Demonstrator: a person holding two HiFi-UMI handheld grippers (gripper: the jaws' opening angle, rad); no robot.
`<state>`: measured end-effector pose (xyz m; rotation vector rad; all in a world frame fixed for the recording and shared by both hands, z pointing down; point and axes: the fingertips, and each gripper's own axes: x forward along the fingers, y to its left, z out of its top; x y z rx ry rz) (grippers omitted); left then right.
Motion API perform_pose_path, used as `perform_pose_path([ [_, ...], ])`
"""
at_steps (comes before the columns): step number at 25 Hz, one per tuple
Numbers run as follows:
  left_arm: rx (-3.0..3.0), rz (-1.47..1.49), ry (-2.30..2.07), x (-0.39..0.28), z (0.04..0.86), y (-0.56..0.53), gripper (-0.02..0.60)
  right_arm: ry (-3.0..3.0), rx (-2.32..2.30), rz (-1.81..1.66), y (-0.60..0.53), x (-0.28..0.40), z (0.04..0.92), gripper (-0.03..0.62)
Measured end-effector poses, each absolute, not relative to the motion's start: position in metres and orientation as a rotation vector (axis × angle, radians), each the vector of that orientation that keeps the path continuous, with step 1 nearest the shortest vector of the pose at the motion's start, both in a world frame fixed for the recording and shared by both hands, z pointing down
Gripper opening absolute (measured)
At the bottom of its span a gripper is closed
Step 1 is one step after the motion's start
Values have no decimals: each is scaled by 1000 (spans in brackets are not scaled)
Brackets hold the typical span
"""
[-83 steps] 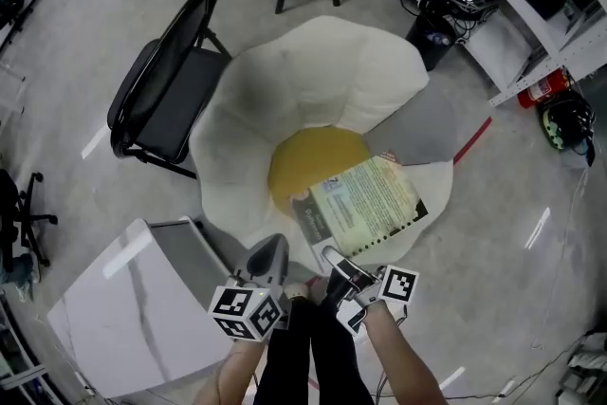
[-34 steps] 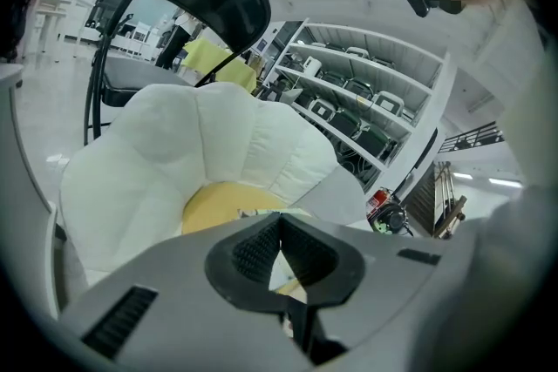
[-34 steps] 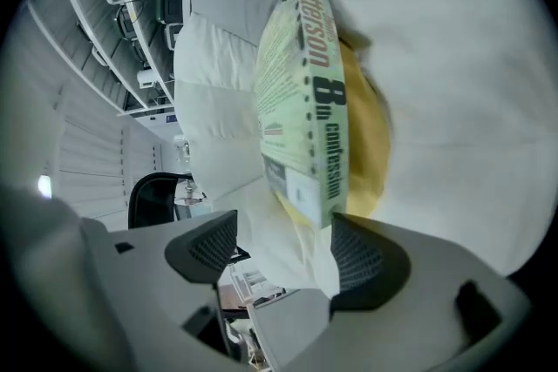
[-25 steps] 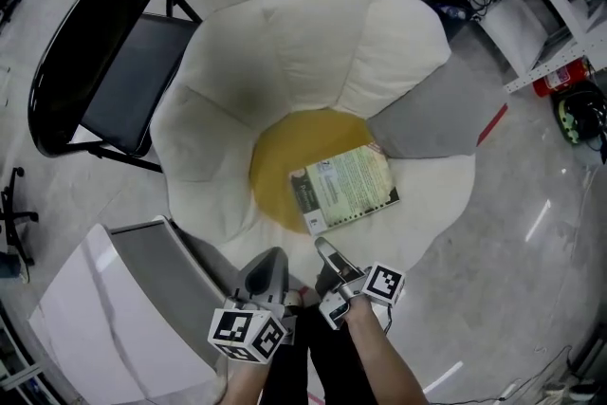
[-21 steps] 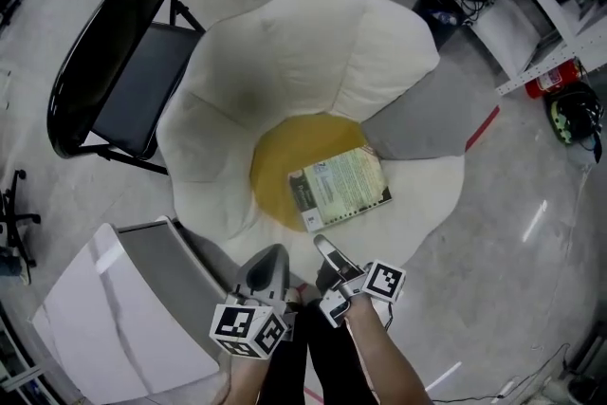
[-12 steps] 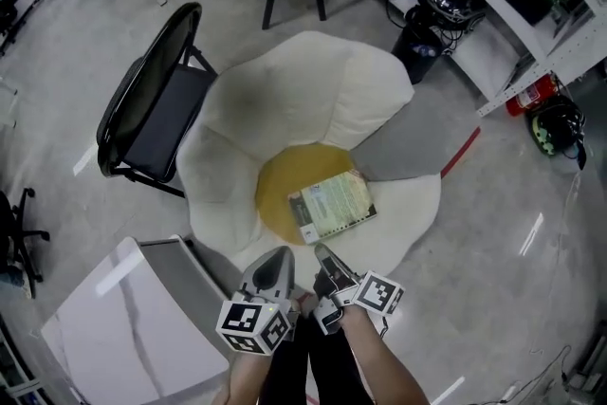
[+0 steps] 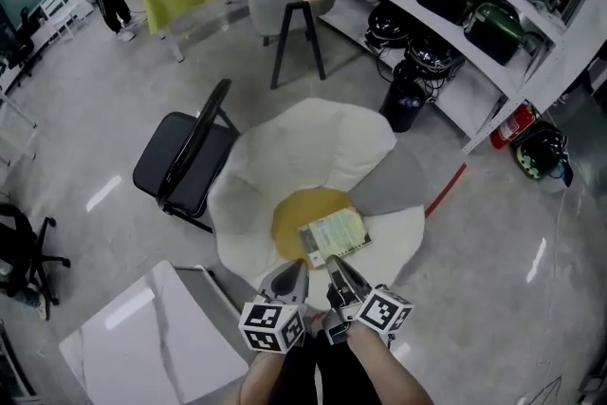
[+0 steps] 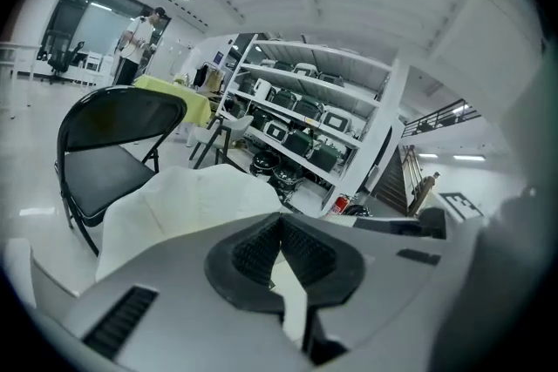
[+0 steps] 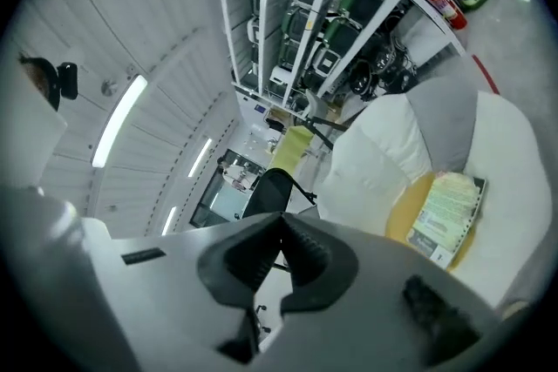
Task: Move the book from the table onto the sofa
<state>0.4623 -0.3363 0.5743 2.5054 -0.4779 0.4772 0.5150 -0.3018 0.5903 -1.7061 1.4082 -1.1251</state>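
Both the left gripper (image 7: 289,274) and right gripper (image 7: 335,265) have risen from the sofa (image 7: 303,152), fingers clenched empty. The rectangular book (image 7: 334,235) stays flat on its round yellow centre among plush white petals.

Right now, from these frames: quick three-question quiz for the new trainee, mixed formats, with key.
1. True or false: the book lies on the yellow centre of the sofa.
2. In the head view, what stands beside the sofa, at the picture's left? A) black folding chair B) stepladder C) shopping cart
3. Fill in: the left gripper and the right gripper both have their jaws ___, with nothing between them.
Key: 1 true; 2 A; 3 shut.
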Motion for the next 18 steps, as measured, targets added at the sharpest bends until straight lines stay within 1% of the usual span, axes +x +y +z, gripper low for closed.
perform_pose_path([
  [8,2546,430,-436,451,497,-311,9,1620,-1902,-963,-281,496,495,12],
  [13,2574,429,-363,446,464,-289,9,1664,-1931,-951,-263,488,459,12],
  [18,2621,384,-334,442,433,-283,9,1678,-1979,-869,-248,488,429,12],
])
